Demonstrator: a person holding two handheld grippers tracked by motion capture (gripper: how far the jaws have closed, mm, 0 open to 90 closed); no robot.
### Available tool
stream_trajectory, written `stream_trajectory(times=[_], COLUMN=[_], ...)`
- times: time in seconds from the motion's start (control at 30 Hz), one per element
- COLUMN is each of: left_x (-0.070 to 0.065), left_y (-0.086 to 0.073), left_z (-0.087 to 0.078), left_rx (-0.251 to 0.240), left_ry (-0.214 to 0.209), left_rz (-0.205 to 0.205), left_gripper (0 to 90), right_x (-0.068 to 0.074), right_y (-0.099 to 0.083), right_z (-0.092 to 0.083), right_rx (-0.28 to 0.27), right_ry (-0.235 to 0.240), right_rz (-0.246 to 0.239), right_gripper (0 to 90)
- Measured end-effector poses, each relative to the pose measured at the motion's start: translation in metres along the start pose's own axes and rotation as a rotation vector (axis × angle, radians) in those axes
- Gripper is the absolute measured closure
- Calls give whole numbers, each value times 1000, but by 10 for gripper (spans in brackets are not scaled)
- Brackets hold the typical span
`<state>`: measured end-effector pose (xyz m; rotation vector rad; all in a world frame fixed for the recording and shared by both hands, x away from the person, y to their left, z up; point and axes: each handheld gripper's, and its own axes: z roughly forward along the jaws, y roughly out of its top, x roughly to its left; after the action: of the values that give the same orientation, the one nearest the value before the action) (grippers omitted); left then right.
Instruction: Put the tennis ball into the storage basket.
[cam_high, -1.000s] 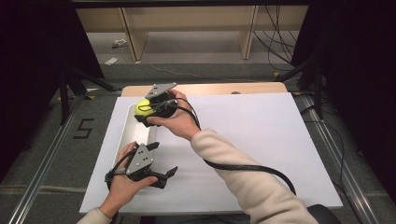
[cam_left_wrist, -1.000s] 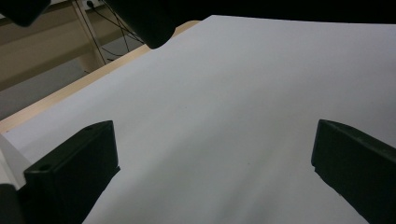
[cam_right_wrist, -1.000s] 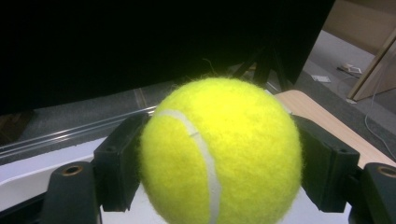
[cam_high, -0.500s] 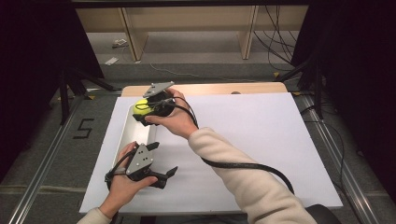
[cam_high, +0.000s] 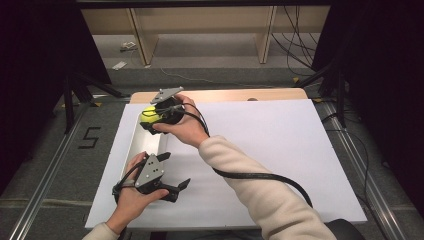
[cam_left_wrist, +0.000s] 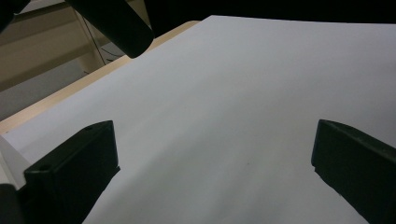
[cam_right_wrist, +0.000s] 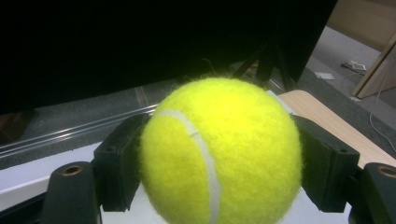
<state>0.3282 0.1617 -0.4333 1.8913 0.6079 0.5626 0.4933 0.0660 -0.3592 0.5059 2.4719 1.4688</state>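
1. Right gripper clamped on the tennis ball, one finger pressed to each side.
2. Ball held above the far end of the long white tray, at the left of the surface.
3. Tray directly beneath the ball; likely a straight drop down.
4. Left gripper near the front edge, fingers wide apart, holding nothing, farther from the ball.

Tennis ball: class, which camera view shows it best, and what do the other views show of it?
The right gripper view: the tennis ball sits close up, clamped between the right gripper's jaws, seam visible. In the high view it is a small yellow patch beside the hand, over a white tray.
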Motion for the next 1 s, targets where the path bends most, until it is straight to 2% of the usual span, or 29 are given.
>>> stream_trajectory(times=[1.0], left_x=[-1], left_y=[0], left_z=[0], left_rx=[0], left_ry=[-2], left_rz=[1], left_gripper=[1], right_x=[-3], right_y=[-2], right_z=[13], right_rx=[23], right_ry=[4], right_rz=[16], right_gripper=[261])
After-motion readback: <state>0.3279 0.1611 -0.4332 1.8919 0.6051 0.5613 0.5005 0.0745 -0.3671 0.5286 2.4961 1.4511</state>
